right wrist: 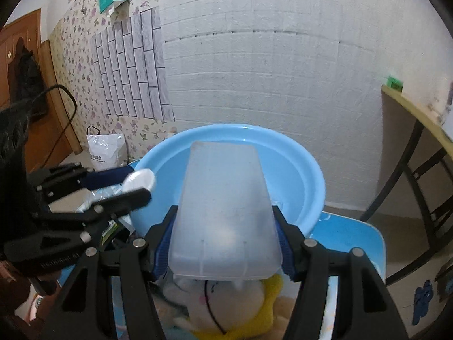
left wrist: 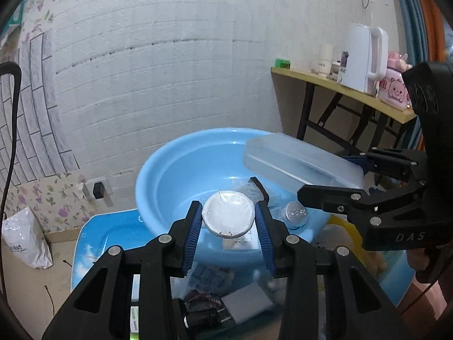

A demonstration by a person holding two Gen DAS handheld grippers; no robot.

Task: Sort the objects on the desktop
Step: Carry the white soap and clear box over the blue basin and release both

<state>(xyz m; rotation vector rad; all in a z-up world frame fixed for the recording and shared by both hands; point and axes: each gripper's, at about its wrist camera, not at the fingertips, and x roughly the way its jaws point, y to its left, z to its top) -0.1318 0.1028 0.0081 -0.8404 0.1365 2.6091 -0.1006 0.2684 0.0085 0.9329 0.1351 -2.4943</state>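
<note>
The left claw [left wrist: 228, 221] is gripping a round white foil-topped cup [left wrist: 228, 214] at lower centre, above the light-blue plastic basin [left wrist: 170, 175]; the right claw [right wrist: 223, 243] is clamping a translucent rectangular plastic box [right wrist: 223, 212] at the frame's centre.

My left tool [left wrist: 228, 221], low in the frame's centre, pinches a round cup [left wrist: 228, 217] between its blue pads. My right tool [right wrist: 223, 243], low centre too, clamps a clear box [right wrist: 223, 212], both angled downward.

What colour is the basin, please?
Light blue; the basin shows best in the right wrist view.
</note>
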